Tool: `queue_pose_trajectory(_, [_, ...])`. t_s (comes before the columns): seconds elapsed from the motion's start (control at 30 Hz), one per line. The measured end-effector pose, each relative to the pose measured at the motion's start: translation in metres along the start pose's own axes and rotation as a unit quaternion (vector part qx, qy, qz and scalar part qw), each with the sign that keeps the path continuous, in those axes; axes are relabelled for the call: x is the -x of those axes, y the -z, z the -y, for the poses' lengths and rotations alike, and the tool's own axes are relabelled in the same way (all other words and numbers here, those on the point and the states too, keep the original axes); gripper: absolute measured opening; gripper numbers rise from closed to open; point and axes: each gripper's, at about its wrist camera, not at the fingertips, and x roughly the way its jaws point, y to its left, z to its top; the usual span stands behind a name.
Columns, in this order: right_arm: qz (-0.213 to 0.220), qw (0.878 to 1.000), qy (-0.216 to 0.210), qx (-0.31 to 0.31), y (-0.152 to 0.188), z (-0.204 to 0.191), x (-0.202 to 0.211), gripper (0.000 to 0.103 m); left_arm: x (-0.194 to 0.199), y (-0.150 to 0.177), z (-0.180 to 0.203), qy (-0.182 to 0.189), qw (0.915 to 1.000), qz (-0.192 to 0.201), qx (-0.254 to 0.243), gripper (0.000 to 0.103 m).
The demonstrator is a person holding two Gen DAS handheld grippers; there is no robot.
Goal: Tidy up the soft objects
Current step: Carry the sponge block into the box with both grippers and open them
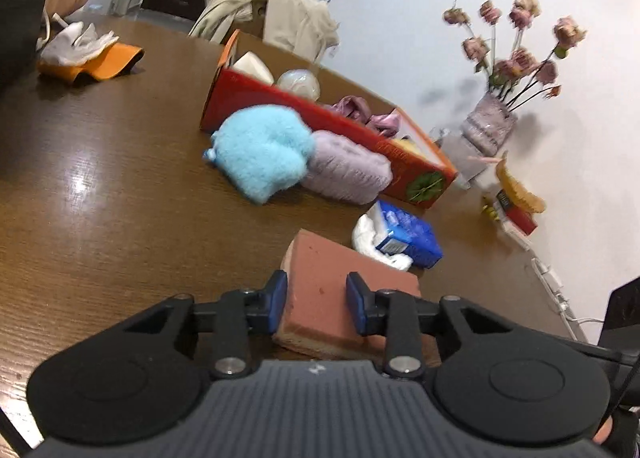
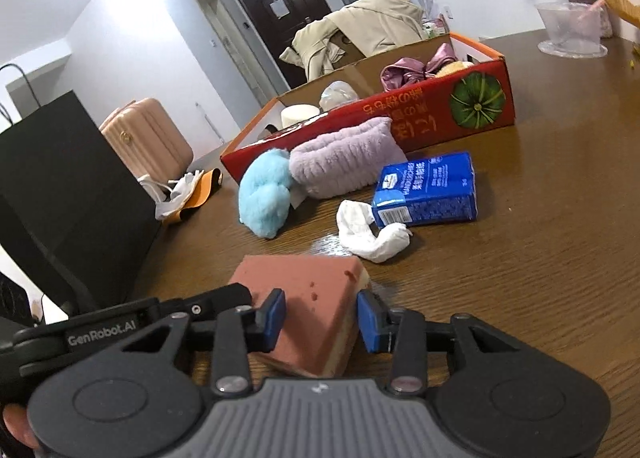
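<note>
From the left wrist view, the left gripper (image 1: 316,304) has its two blue-padded fingers set on either side of a pink sponge block (image 1: 320,290) with a cream underside, pinching it near its close end; the sponge lies on a brown wooden table (image 1: 100,198). Beyond the sponge, a red cardboard box (image 1: 320,118) sits open on the table, holding pale rounded items and a mauve satin bundle (image 1: 368,114). Leaning against the box's near wall are a fluffy light-blue plush (image 1: 260,150) and, touching it, a ribbed lilac plush roll (image 1: 348,170). Between the sponge and the box lie a blue tissue pack (image 1: 408,234) and a crumpled white cloth (image 1: 372,238), touching each other. Past the box's far end stands a vase of dried pink flowers (image 1: 504,66). From the right wrist view, the right gripper (image 2: 320,320) also brackets the pink sponge block (image 2: 308,298), its left pad pressed to the sponge's side and its right pad touching or just beside the corner, so the grip looks light. The blue plush (image 2: 266,194), lilac roll (image 2: 344,166), tissue pack (image 2: 428,190) and white cloth (image 2: 368,234) lie between the sponge and the red box (image 2: 400,122).
</note>
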Motion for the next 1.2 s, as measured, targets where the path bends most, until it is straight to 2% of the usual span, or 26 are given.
queue_pose_trajectory(0.1, [0.026, 0.999, -0.015, 0.011, -0.014, -0.005, 0.014, 0.036, 0.011, -0.015, 0.008, 0.023, 0.9990, 0.038, -0.009, 0.032])
queue_pose_trajectory(0.17, [0.056, 0.998, -0.026, 0.026, -0.035, -0.007, 0.025, 0.036, 0.012, -0.038, 0.016, 0.045, 0.9970, 0.063, -0.010, 0.032])
queue_pose_trajectory(0.27, [0.103, 0.992, -0.033, 0.059, -0.083, -0.004, 0.028, 0.035, -0.007, -0.086, 0.030, 0.068, 0.9942, 0.083, -0.012, 0.032])
queue_pose_trajectory(0.37, [0.129, 0.988, -0.032, 0.079, -0.141, 0.010, 0.012, 0.035, -0.046, -0.138, 0.047, 0.076, 0.9913, 0.105, -0.024, 0.032])
queue_pose_trajectory(0.47, [0.119, 0.989, -0.017, 0.082, -0.195, 0.031, -0.019, 0.035, -0.101, -0.179, 0.057, 0.067, 0.9936, 0.091, -0.010, 0.032])
queue_pose_trajectory(0.6, [0.081, 0.995, -0.001, 0.061, -0.241, 0.066, -0.075, 0.035, -0.175, -0.202, 0.049, 0.043, 0.9974, 0.049, 0.030, 0.032])
queue_pose_trajectory(0.7, [0.034, 0.998, 0.021, 0.052, -0.249, 0.089, -0.118, 0.036, -0.215, -0.193, 0.041, 0.005, 0.9995, -0.011, 0.029, 0.035])
queue_pose_trajectory(0.73, [0.013, 0.999, 0.027, 0.046, -0.247, 0.096, -0.130, 0.036, -0.225, -0.188, 0.041, -0.008, 0.9988, -0.044, 0.020, 0.039])
queue_pose_trajectory(0.77, [-0.012, 0.999, 0.031, 0.042, -0.244, 0.099, -0.139, 0.038, -0.228, -0.183, 0.042, -0.007, 0.9985, -0.053, 0.012, 0.047])
queue_pose_trajectory(0.87, [-0.020, 0.998, 0.032, 0.057, -0.234, 0.100, -0.147, 0.038, -0.220, -0.172, 0.040, -0.001, 0.9991, -0.041, -0.012, 0.049])
queue_pose_trajectory(1.0, [-0.021, 0.997, 0.044, 0.065, -0.235, 0.094, -0.149, 0.038, -0.206, -0.176, 0.037, -0.004, 0.9996, -0.023, -0.016, 0.048])
queue_pose_trajectory(1.1, [0.019, 0.995, 0.069, 0.076, -0.233, 0.087, -0.136, 0.041, -0.188, -0.182, 0.043, -0.018, 0.9992, -0.006, -0.034, 0.048])
queue_pose_trajectory(1.2, [0.051, 0.994, 0.062, 0.077, -0.242, 0.081, -0.108, 0.041, -0.154, -0.186, 0.047, -0.021, 0.9984, 0.015, -0.051, 0.049])
